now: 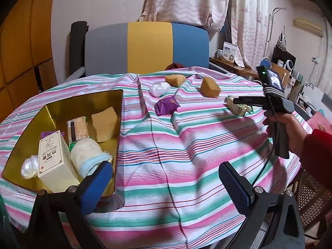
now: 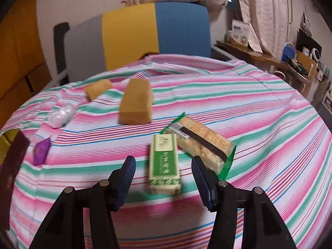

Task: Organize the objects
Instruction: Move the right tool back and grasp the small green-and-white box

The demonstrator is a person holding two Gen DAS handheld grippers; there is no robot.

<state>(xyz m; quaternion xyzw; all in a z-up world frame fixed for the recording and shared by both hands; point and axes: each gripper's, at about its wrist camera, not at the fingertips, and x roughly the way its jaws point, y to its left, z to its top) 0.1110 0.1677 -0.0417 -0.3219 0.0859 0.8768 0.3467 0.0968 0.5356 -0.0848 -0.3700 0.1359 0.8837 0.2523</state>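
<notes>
Snacks and sponges lie on the striped worktop (image 2: 249,108). Nearest, the right tool (image 2: 164,164) hangs over a green and white box (image 2: 165,161). Its two blue fingers (image 2: 129,168) are apart, with the box between them but not squeezed. A long cracker pack (image 2: 204,140) touches the box on the right. The left tool (image 1: 166,178) is wide apart and holds nothing. Just left of it sits a gold tray (image 1: 58,108) with a cream box (image 1: 55,157), a sponge block (image 1: 105,123) and other bits inside. Farther away lie a purple packet (image 1: 166,108), a white wrapped lump (image 1: 159,88) and two brown sponges (image 1: 209,87).
</notes>
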